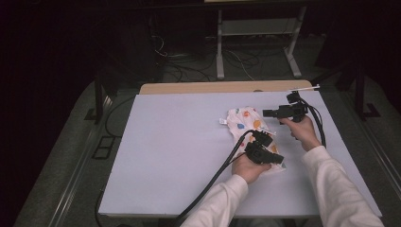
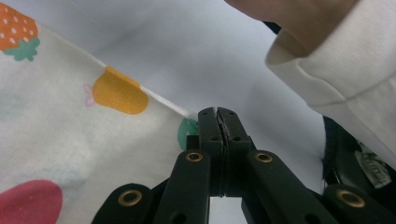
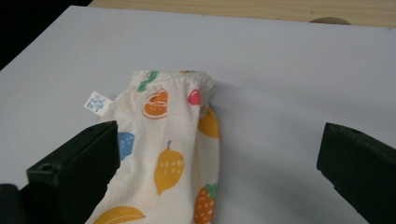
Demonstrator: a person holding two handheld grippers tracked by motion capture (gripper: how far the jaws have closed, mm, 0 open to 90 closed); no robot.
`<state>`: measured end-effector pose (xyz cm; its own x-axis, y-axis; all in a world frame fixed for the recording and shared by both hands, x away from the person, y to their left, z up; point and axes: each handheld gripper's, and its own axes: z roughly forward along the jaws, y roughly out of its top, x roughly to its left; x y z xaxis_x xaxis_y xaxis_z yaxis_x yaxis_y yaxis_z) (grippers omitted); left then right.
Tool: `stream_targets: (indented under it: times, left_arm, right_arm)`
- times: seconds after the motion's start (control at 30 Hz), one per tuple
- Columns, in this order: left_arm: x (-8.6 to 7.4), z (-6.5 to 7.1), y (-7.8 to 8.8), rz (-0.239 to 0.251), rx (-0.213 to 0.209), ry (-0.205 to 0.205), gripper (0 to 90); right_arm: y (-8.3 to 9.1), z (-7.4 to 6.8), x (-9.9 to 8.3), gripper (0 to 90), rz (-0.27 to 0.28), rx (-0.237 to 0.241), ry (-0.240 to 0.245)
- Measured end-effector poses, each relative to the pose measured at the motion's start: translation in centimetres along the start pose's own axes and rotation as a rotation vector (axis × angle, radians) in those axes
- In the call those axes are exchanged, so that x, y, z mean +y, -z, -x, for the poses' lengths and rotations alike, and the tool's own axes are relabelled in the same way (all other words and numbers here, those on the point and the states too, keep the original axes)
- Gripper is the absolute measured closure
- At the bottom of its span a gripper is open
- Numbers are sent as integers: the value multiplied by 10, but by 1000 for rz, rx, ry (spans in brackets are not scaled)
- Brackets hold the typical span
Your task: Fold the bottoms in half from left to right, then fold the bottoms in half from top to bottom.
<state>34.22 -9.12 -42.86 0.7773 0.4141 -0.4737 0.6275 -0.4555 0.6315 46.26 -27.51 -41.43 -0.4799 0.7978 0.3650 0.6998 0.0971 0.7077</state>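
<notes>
One gripper (image 2: 218, 122), my left, pinches the cloth (image 1: 246, 124) edge while my right (image 3: 219, 154) gapes free; tugging now could undo the fold near the table's (image 1: 165, 156) right edge.

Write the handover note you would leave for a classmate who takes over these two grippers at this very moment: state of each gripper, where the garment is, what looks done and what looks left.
Left gripper: jaws shut, at the near end of the fruit-print cloth garment; in the left gripper view its tips meet right at the garment's hem, so it looks pinched there.
Right gripper: jaws wide open, nothing between them, held beside the garment's far end.
Garment: lies folded narrow on the blue-grey table mat, elastic waistband and small white label at the far end.
Done: apparently a lengthwise fold.
Left: probably a grip at the far end with the right gripper and the next fold.
</notes>
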Motion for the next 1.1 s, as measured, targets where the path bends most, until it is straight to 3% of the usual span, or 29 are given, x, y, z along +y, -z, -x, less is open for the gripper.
stream_targets:
  times: [0.23,0.33,0.5,0.67,0.87,1.1]
  left_arm:
    - [-2,-2,-8,-20,-11,1,877]
    - [-4,-1,-8,-3,10,-20,699]
    - [-6,0,0,31,49,-38,505]
    - [-8,-7,16,91,35,-28,372]
    - [-6,-15,38,194,62,-28,247]
    - [-4,-17,57,276,111,-120,132]
  right_arm:
    - [2,-4,-5,0,16,25,6]
    - [4,-4,-8,0,37,33,-5]
    - [8,-3,-12,0,83,56,-18]
    - [9,-4,-16,0,87,71,-17]
    - [10,-4,-19,0,96,76,-13]
    - [9,-10,-19,0,90,70,6]
